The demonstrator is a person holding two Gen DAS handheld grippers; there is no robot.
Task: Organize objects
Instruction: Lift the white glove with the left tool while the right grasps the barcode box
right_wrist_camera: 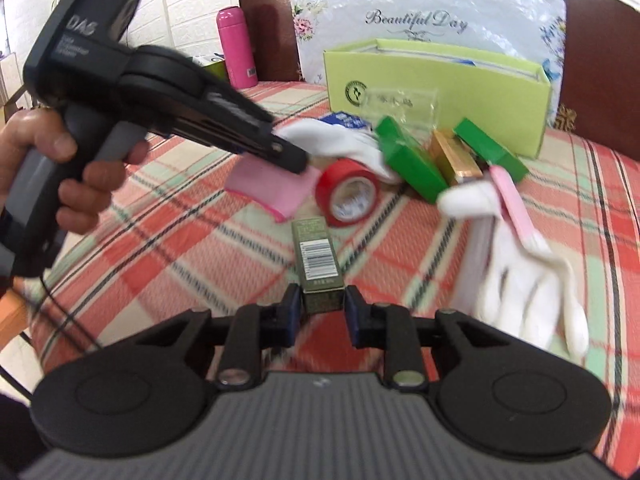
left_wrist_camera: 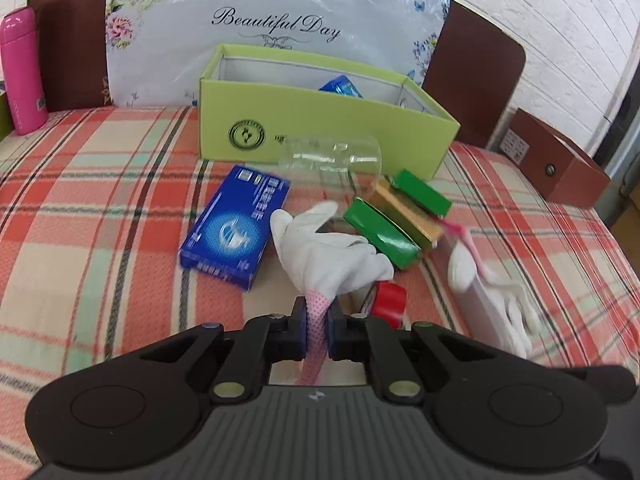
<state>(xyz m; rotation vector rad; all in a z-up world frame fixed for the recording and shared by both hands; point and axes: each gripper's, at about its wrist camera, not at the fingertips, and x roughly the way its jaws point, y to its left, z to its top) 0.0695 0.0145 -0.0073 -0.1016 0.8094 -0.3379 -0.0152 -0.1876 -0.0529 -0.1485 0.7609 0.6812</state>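
In the left wrist view we record the left gripper (left_wrist_camera: 318,320) at lower centre, its fingers clamped together on the pink cuff of a white glove (left_wrist_camera: 324,256), whose white palm and fingers spread upward into the middle of the frame. To the left of the glove we list a blue box (left_wrist_camera: 234,228) lying flat on the plaid cloth (left_wrist_camera: 100,208); above it, a clear plastic jar (left_wrist_camera: 332,164) on its side; to the right, two green boxes (left_wrist_camera: 380,232) with a tan box (left_wrist_camera: 404,208) between them. A red tape roll (left_wrist_camera: 386,302) sits just right of the held cuff. At the far right a second white glove (left_wrist_camera: 508,300) lies blurred. Behind all this, in the upper centre, stands an open yellow-green carton (left_wrist_camera: 320,116) with a blue packet (left_wrist_camera: 340,86) showing inside; a pink bottle (left_wrist_camera: 22,68) stands at the upper left edge. In the right wrist view we record the right gripper (right_wrist_camera: 323,308) at lower centre, its fingers pressed on the near end of a small olive-green box (right_wrist_camera: 316,256) that bears a barcode label. At the left of that frame a bare hand (right_wrist_camera: 60,160) grips the handle of the other tool. We cannot read the print on the small boxes.
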